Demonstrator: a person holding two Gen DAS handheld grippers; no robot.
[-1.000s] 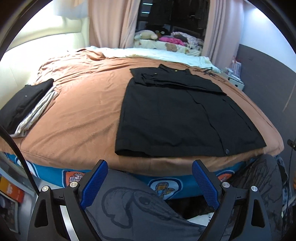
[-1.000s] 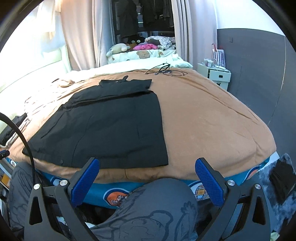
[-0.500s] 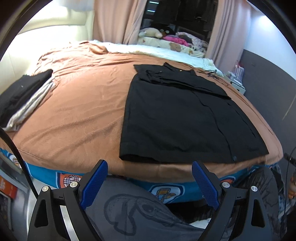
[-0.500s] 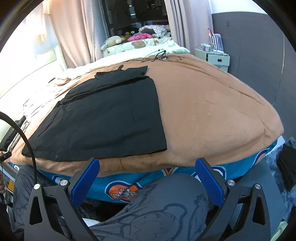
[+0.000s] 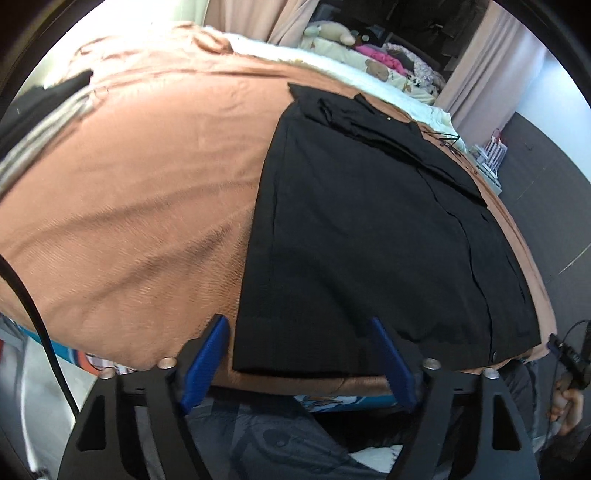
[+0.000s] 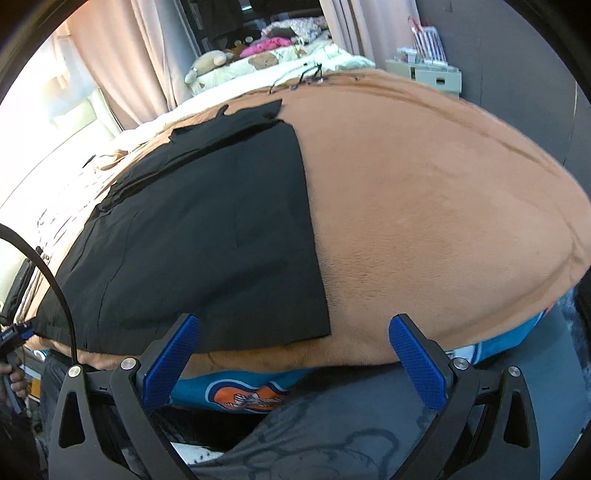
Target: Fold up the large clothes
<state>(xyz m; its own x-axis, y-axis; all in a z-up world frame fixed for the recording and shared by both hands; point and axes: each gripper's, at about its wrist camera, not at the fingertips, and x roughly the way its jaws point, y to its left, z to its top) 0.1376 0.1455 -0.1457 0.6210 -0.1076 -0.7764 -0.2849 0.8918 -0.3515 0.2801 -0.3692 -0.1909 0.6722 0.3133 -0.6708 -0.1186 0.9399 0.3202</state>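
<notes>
Lying flat on the brown blanket, the black garment spreads out ahead of both tongs, its top part folded over at the far end and its near hem running along the bed's front edge. The left tongs frame the garment's near left corner: the hem sits between the two blue pads, which stand apart and press on nothing; these jaws have just been closing and remain partly spread. The right tongs hang wide open and hold nothing; the garment's near right corner lies between the pads, closer to the left one, with bare blanket ahead of the right pad. Below both tongs a blue sheet with an orange print shows under the blanket's edge, and grey printed fabric on the person's legs fills the bottom. Beyond the garment, far ahead, pale bedding with stuffed toys and pink curtains stand. A dark folded pile rests far off to the left tongs' left.
</notes>
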